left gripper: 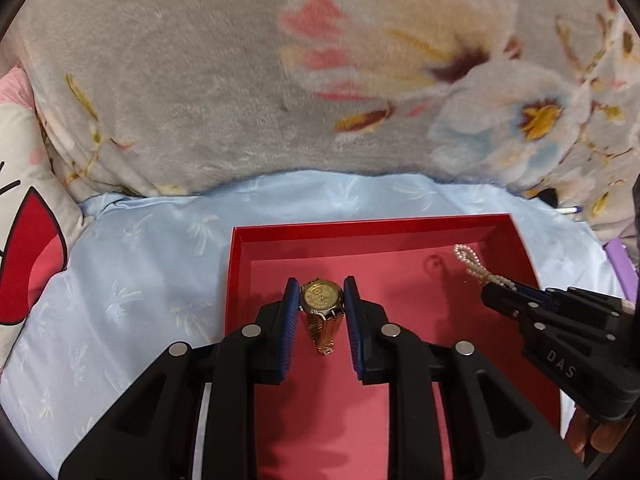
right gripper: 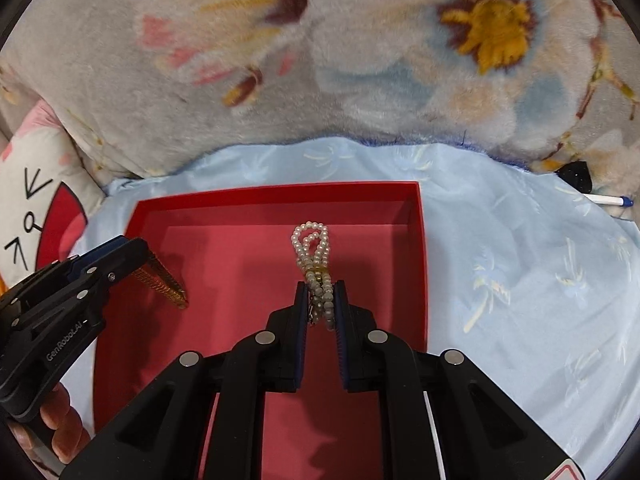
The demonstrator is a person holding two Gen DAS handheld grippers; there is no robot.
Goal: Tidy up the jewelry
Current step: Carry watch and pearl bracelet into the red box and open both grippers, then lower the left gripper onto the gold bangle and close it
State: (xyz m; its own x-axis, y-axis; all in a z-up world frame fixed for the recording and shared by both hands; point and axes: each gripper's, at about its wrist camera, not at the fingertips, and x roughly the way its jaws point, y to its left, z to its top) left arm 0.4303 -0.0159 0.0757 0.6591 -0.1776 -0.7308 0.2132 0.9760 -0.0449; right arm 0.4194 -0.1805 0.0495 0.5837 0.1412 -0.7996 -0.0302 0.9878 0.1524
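In my left wrist view, the left gripper (left gripper: pixel 322 300) sits nearest the lens, its jaws narrowed onto a gold watch (left gripper: pixel 322 300). The blue pads (left gripper: pixel 291 308) press the watch case from both sides; the dial faces the camera and the gold bracelet hangs straight down between the fingers. The watch is held above the floor of the red box (left gripper: pixel 400 232) and casts a shadow there.

In my right wrist view, the right gripper (right gripper: pixel 322 300) is closed to a narrow gap on a pearl bracelet (right gripper: pixel 314 248). The strands are bunched between the pads, and the looped end projects forward past the fingertips, bound by a small yellowish band. It too is held over the box interior, nearer the box's right wall.

Each gripper shows in the other's view. From the left wrist, the right gripper enters at the right edge with the pearl loops protruding from its tip. From the right wrist, the left gripper enters at the lower left with the gold bracelet links hanging from it, and fingers of the person's hand (right gripper: pixel 60 428) wrap its handle.

The box is open-topped and shallow, and rests on a light blue sheet (right gripper: pixel 520 280). Beyond the sheet lies a grey plush blanket (left gripper: pixel 180 80) printed with large flowers. A cartoon-print pillow (left gripper: pixel 24 240) sits at the far left. A white pen (right gripper: pixel 608 201) with a blue tip lies at the far right edge of the sheet, against the blanket.
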